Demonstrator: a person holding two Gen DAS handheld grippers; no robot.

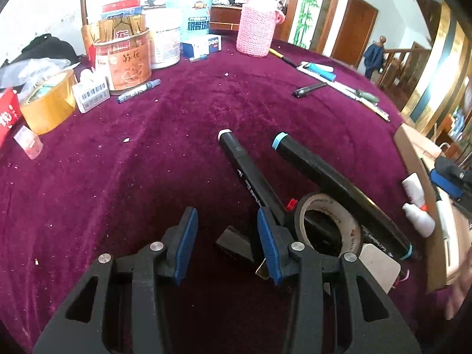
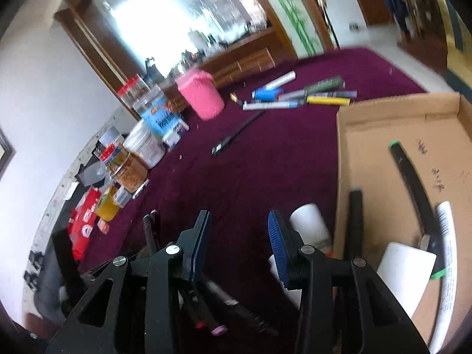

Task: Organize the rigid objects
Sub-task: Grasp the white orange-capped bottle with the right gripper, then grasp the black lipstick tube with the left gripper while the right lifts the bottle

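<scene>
Left tool (image 1: 227,233) hanging unclenched and empty over the maroon worktop (image 1: 118,177), white-capped marker (image 1: 250,174) touching its right pad, long axis running up-left, nearer than right tool (image 2: 239,244), likewise parted and empty.

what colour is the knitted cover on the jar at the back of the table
Pink. The knitted cover shows best in the left wrist view.

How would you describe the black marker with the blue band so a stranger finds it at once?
Start at the maroon tablecloth in the left wrist view, then find the roll of tape near the front. Two black markers lie beside it; yours, the blue-banded marker, passes over the roll, while its neighbour, the white-tipped marker, has a white end.
</scene>
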